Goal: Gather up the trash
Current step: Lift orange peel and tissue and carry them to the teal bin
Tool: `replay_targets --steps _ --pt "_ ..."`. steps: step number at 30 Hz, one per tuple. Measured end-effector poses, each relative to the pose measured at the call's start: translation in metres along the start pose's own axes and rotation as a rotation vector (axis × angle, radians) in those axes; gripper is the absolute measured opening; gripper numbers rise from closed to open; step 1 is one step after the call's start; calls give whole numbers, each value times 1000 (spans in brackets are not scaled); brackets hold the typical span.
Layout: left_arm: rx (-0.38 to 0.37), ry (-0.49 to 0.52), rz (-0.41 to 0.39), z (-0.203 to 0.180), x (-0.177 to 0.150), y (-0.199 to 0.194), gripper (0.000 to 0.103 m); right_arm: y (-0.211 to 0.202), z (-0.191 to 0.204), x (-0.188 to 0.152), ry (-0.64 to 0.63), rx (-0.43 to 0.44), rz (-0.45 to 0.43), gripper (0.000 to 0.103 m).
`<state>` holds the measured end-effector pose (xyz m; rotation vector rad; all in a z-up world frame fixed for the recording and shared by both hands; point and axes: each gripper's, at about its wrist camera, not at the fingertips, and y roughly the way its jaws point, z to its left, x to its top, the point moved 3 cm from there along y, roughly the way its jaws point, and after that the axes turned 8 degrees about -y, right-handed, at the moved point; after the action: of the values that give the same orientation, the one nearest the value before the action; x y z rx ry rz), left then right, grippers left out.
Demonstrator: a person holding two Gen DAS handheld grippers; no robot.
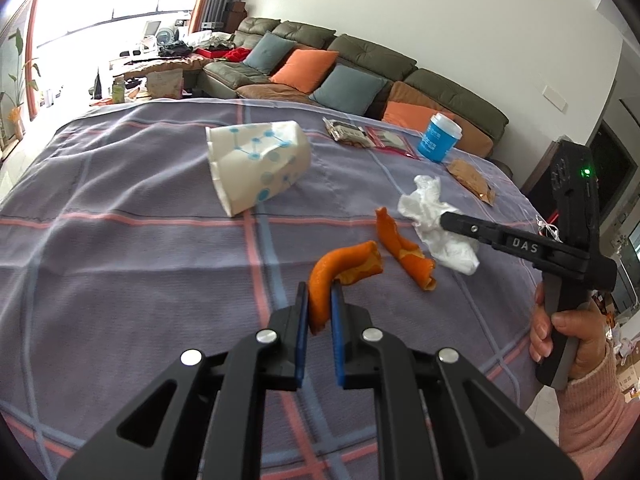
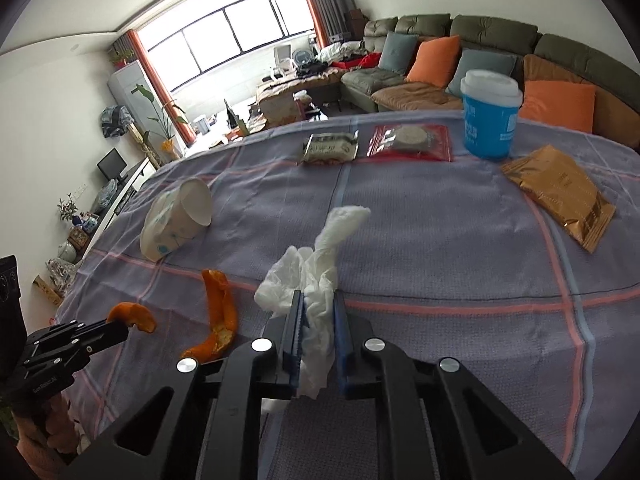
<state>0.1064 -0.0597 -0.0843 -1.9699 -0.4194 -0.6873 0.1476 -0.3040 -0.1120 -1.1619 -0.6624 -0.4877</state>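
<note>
Left gripper [image 1: 319,300] was clamped on a curved strip of orange peel [image 1: 340,276], pads pressed on both faces of it; the peel arched up and forward out of the jaws, over the checked cloth [image 1: 120,240]. Right gripper [image 2: 317,312] was closed on the crumpled white tissue [image 2: 320,264], which stood up between the pads and trailed out below them. A hand [image 1: 568,340] in a pink sleeve held the right gripper's handle.

Containers: a white paper cup [image 2: 176,220] with blue dot print lay on its side on the cloth, mouth dented; nothing visible inside. A blue cup [image 2: 490,120] with a white lid stood upright near the far edge, lid on, contents not visible.

Other trash on the cloth: a second orange peel [image 2: 220,320] lying flat between the two grippers, apart from both; a brown sachet [image 2: 560,196] just beside the blue cup; a red-edged packet [image 2: 412,142] and a pale wrapper [image 2: 330,148] side by side along the far edge.

Open room: the cloth between the tipped cup and the sachet was bare, as was the near-left stretch. A sofa [image 2: 480,52] with cushions stood just behind the far edge.
</note>
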Motion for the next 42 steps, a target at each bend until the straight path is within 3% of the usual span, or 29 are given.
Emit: replay_targets --steps 5,11,29,42 --pt "11 -26 -23 12 1 -14 12 -15 13 10 -24 16 -64 13" --pt "32 -53 -58 29 0 -34 12 -26 43 21 -71 105 -117 13" --pt "136 -156 -164 83 -6 -98 12 7 160 33 -230 371 -73 13" --pt "220 -261 -234 130 -17 -138 12 26 233 39 -343 504 -38 13"
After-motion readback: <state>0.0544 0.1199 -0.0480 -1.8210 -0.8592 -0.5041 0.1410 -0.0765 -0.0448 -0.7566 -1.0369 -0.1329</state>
